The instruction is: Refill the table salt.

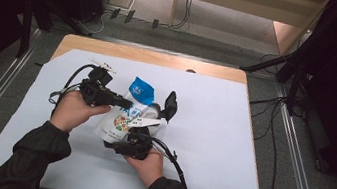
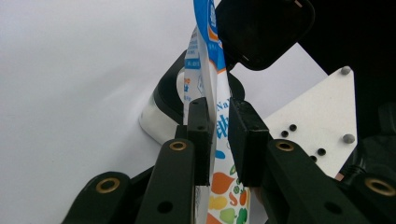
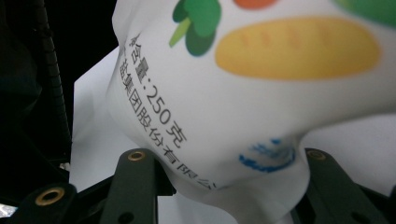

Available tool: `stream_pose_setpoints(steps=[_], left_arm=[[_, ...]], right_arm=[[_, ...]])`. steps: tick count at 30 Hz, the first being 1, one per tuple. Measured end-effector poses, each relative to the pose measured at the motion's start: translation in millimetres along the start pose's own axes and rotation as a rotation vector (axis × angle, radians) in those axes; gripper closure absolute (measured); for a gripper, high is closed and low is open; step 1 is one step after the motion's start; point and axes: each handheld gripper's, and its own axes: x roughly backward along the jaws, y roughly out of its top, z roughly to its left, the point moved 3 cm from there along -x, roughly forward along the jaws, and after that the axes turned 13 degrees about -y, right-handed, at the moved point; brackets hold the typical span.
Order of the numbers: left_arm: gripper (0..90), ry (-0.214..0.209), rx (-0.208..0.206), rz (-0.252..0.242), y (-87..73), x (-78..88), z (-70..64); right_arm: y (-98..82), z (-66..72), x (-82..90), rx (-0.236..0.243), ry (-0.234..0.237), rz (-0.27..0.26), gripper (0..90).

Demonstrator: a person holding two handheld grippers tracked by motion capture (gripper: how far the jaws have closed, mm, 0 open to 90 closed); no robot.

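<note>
A white pouch (image 1: pixel 119 120) with a blue top and printed vegetables is held up over the table between both grippers. My left gripper (image 1: pixel 122 102) is shut on its upper part; in the left gripper view the pads (image 2: pixel 198 135) pinch the thin pouch (image 2: pixel 205 56) edge-on at the left gripper (image 2: pixel 219 135). My right gripper (image 1: pixel 122 138) is shut on the lower end. In the right gripper view the bulging pouch (image 3: pixel 261 93) fills the gap of the right gripper (image 3: pixel 229 177). Behind the pouch stands a metal container (image 2: pixel 161 109) with a raised black lid (image 2: pixel 264 28).
A white sheet (image 1: pixel 211 131) covers the wooden table (image 1: pixel 162 58). The container's black lid (image 1: pixel 171 106) stands just right of the pouch. Cables trail from both grippers. Dark stands and floor cables surround the table.
</note>
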Motion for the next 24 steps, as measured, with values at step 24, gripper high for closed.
stream_pose_setpoints(steps=[24], left_arm=[[89.9,-0.059,-0.081,-0.028,1.3,30.2,-17.6]], right_arm=[[-2.7,-2.5,7.5,-0.009,-0.043,-0.010,62.8]])
